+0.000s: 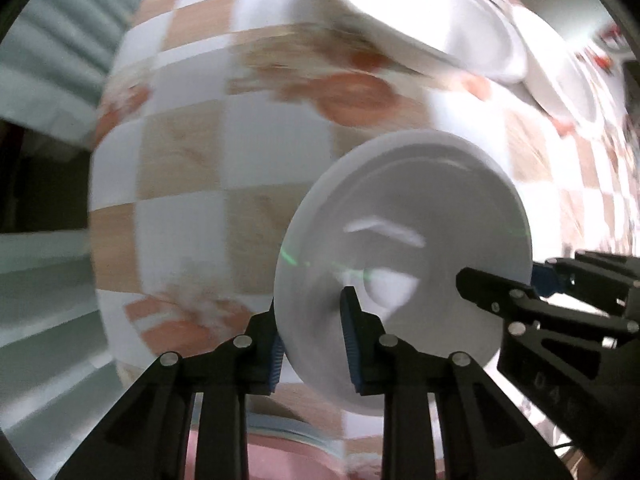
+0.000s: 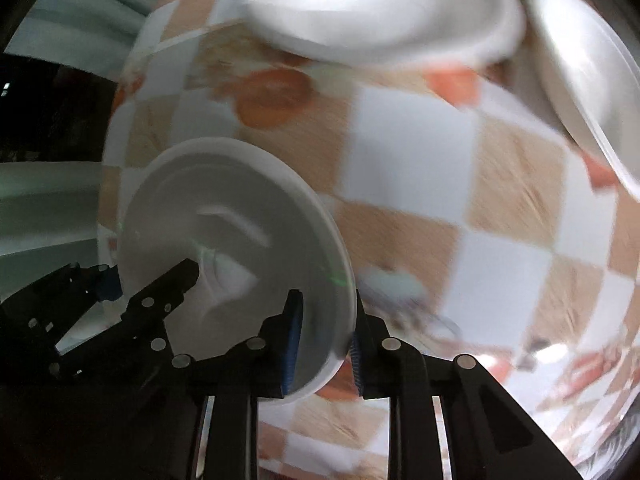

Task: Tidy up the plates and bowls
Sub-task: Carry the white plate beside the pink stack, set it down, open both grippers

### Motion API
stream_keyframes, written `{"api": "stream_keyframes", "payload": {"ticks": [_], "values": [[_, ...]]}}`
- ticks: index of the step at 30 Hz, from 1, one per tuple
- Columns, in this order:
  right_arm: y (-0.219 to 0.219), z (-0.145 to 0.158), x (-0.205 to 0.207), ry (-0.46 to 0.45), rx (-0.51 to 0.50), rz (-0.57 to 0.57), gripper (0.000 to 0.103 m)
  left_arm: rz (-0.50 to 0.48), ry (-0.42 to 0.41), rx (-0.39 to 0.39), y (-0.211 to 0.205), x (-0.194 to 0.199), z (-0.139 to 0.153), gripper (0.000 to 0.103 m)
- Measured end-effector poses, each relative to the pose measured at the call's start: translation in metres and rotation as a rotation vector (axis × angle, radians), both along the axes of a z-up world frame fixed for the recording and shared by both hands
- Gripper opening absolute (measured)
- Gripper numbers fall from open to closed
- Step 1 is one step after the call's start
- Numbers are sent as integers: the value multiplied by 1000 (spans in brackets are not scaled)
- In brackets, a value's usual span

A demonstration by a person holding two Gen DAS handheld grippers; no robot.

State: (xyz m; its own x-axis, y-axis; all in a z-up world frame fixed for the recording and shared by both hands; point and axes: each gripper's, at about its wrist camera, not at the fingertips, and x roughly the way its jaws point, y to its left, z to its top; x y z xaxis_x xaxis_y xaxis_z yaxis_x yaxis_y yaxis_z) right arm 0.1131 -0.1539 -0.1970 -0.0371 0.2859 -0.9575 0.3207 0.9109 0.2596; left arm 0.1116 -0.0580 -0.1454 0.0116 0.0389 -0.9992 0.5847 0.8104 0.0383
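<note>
Both the left gripper (image 1: pixel 312 332) and right gripper (image 2: pixel 326 338) pinch opposite rims of one plate (image 1: pixel 404 248) above the tabletop (image 1: pixel 184 152). Uneven pulling could twist it loose onto the bowls (image 2: pixel 380 8).

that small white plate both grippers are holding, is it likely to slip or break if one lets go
Probably slippery: the white plate looks glossy, with bright reflections, and each gripper pinches only its rim. It looks rigid and ceramic-like, so likely fragile if dropped on the checkered table. Held tilted between the left gripper and right gripper, it would probably swing if one released.
</note>
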Motion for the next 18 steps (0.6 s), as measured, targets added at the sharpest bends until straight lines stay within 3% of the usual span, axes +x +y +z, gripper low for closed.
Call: {"api": "stream_keyframes", "payload": {"ticks": [10, 18], "values": [[-38, -9, -90, 51, -24, -71, 24, -152, 59, -4, -40, -108, -1, 28], [-27, -22, -159, 112, -3, -82, 25, -187, 137, 12, -33, -177, -14, 28]]}}
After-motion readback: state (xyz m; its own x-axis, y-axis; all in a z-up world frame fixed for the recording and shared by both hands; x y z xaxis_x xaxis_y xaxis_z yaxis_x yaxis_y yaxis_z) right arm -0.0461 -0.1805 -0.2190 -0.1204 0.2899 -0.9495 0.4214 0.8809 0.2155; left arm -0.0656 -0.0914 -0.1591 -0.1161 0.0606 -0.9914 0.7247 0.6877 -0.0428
